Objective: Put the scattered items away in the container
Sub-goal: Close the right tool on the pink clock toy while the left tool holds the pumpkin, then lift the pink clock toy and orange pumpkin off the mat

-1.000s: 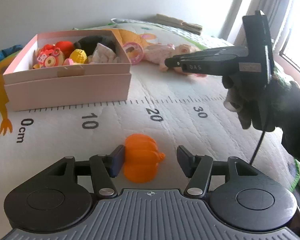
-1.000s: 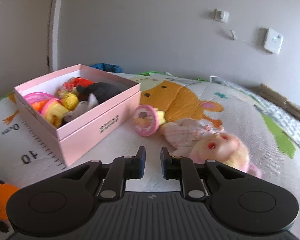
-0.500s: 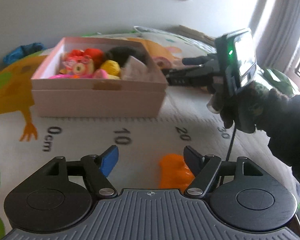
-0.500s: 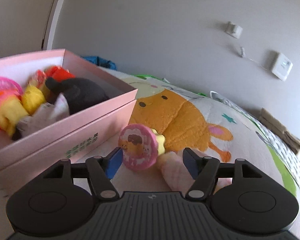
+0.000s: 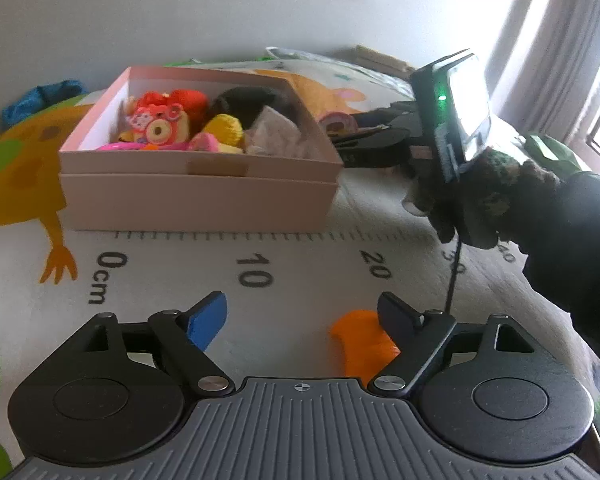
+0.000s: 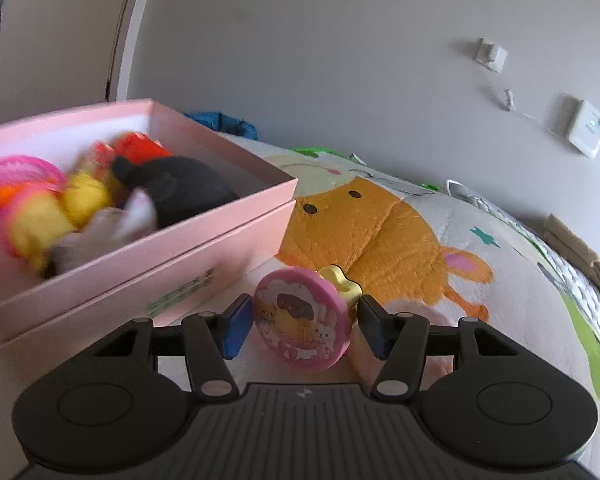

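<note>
Left gripper (image 5: 302, 318) gapes wide, orange plastic pumpkin (image 5: 360, 340) off beside its right finger. Right gripper (image 6: 300, 320) brackets the round pink toy disc (image 6: 303, 318) beside the pink cardboard box (image 6: 204, 236), unclosed: centre, then squeeze.

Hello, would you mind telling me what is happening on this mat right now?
A person with two handheld grippers is tidying toys into the pink box, already holding several. The right gripper is open around a round pink toy beside the box, not yet gripping. The left gripper is open, empty, with an orange pumpkin toy by its right finger.
</note>
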The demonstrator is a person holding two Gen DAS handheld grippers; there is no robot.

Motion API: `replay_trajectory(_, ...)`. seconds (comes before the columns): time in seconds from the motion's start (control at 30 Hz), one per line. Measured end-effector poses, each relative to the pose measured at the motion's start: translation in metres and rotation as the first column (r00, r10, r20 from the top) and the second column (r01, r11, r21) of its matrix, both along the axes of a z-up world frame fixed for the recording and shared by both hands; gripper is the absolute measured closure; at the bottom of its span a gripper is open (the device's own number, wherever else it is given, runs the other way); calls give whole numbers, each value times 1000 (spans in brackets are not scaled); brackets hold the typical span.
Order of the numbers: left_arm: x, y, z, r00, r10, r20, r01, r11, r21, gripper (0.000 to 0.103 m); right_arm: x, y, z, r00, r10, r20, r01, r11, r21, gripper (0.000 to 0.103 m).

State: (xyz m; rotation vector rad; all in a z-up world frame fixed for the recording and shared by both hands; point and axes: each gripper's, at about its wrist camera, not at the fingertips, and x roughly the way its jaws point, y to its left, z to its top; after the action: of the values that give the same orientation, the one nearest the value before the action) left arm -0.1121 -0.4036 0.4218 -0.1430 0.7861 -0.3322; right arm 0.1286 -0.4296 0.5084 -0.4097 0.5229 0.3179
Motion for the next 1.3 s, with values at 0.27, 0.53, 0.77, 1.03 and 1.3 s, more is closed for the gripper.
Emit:
replay_trajectory(0.27,-14,-19,-2,996,-85,4,85,996,29,14,-103,-36,25,998,-63,-31,66,990,121,46)
replay_trajectory(0.53,-17,-40,-14,995,-102,1,101,991,91,30,-185,-39,18,984,-150,-97,167,965,200,46)
replay_trajectory(0.77,-32,-43,-15,984,-172,37,164,974,154,60,-225,-18,16,976,-173,-133,201,950,240,46)
replay_trajectory(1.03,-62,-5,1,989,-113,96,99,985,142,64,-248,30,15,977,-50,-205,110,950,291,46)
replay_trajectory(1.3,-72,11,7,989,-94,110,82,990,112,57,-252,38,16,975,-69,-212,123,960,250,46)
